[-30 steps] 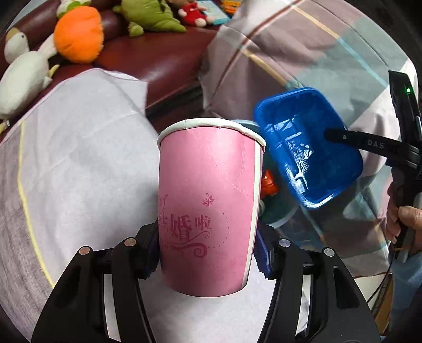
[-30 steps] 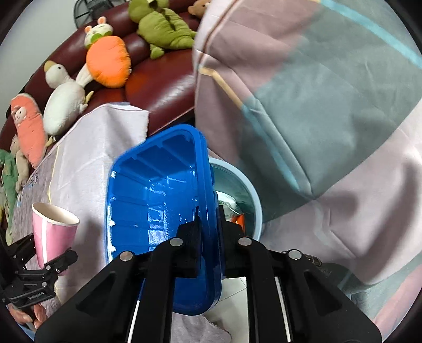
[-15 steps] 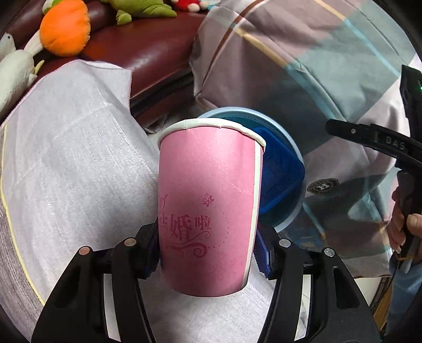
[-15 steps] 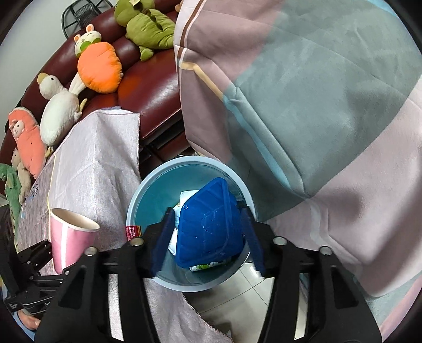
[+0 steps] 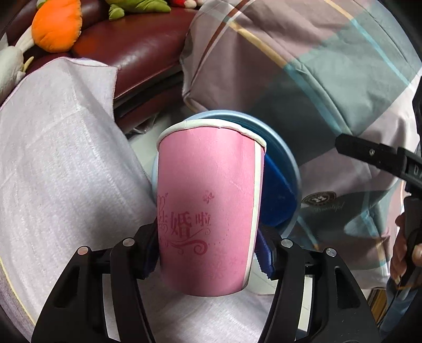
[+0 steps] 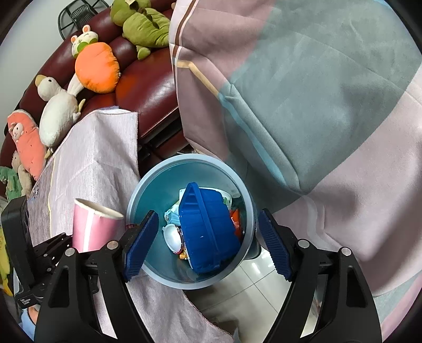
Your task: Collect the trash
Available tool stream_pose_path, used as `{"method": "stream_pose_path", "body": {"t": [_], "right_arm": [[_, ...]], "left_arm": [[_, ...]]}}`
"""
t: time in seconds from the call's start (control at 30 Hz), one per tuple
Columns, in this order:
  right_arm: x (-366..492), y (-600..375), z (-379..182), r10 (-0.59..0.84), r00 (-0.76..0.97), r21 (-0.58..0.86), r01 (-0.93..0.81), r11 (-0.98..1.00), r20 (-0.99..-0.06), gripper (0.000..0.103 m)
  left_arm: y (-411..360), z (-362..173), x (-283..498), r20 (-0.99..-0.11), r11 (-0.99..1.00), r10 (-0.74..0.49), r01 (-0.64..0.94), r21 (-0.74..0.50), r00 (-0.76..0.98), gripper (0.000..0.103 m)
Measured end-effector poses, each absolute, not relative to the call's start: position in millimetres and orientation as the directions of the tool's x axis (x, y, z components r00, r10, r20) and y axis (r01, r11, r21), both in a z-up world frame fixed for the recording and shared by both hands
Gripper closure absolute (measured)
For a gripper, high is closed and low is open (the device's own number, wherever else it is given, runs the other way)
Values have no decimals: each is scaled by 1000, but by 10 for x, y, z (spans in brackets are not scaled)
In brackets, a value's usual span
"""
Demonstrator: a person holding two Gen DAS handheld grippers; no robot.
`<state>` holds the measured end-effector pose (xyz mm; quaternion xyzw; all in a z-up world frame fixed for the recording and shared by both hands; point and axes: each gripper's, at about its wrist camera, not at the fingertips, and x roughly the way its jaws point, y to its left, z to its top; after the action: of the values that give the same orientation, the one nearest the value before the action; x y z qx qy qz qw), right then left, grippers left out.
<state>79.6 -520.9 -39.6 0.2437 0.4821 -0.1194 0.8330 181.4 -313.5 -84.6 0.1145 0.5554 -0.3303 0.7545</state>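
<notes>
Pink paper fills the left wrist view: my left gripper [image 5: 208,253] is clamped on the cup [image 5: 208,203], its blue pads pressing both sides low on the wall. The cup stands upright, printed with dark pink characters and a white seam down its right side. Behind it lies the bin [image 5: 290,163], its pale blue rim showing past the cup's right edge, with the tray [image 5: 277,195] inside. A grey cloth [image 5: 58,163] covers the surface to the left. Beyond are the maroon sofa [image 5: 137,50], an orange plush [image 5: 56,25] and a plaid blanket [image 5: 316,68]. A black finger of my right gripper [image 5: 369,153] reaches in from the right edge.

From the right wrist, my right gripper [image 6: 208,245] spreads wide and holds nothing, its ribbed blue pads [image 6: 141,245] either side of the bin [image 6: 190,163] below. The tray [image 6: 208,224] lies tilted inside the bin on top of wrappers and a white lid [image 6: 171,236]. The cup [image 6: 92,227] shows at the left, just beside the bin's rim, held by my left gripper [image 6: 56,246]. The cloth [image 6: 100,158] drapes beside the bin, the blanket [image 6: 316,105] hangs behind it, and a white duck [image 6: 56,110] and the orange plush [image 6: 96,68] rest on the sofa [image 6: 150,87].
</notes>
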Motion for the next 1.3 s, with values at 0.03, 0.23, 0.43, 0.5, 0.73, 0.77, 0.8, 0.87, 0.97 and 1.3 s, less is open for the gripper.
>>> {"method": "stream_pose_path", "body": {"t": [0.03,0.23,0.43,0.5,0.73,0.77,0.8,0.87,0.97,1.3], "right_arm": [[795,-5210,-394,35,506,289,434,853,-862,28],[762,-5213,-356,26,503,282,439,853,-864,28],[732,-5190,-343,30,498,281,437,855,-867,22],[719,-5169,-334,45,498,292,431,854,-866,20],[657,-4989,-241,47,486,268,398,877,-873,13],[650,-4953,-225,45,483,263,392,882,-874,11],[633,-4909,-209,44,481,256,385,887,-876,10],[599,-4811,-160,42,481,243,362,900,-876,10],[528,-4647,-83,35,482,219,332,918,-876,7],[286,-4120,120,-10,481,132,260,956,-876,7]], "left_arm": [[-3142,-842,1816,-911,755,-377,625,-199,165,36],[-3151,-795,1810,-899,769,-384,611,-186,209,15],[-3014,-740,1814,-901,792,-377,580,-194,214,15],[-2949,-705,1801,-900,801,-374,567,-192,225,14],[-2694,-538,1707,-887,820,-380,538,-193,262,10],[-2657,-500,1685,-884,823,-380,535,-190,272,6],[-2617,-463,1665,-881,826,-381,532,-187,282,4],[-2535,-387,1618,-873,833,-383,522,-184,302,4],[-2389,-266,1538,-862,841,-384,511,-178,332,4],[-1866,21,1156,-826,870,-377,467,-160,419,4]]}}
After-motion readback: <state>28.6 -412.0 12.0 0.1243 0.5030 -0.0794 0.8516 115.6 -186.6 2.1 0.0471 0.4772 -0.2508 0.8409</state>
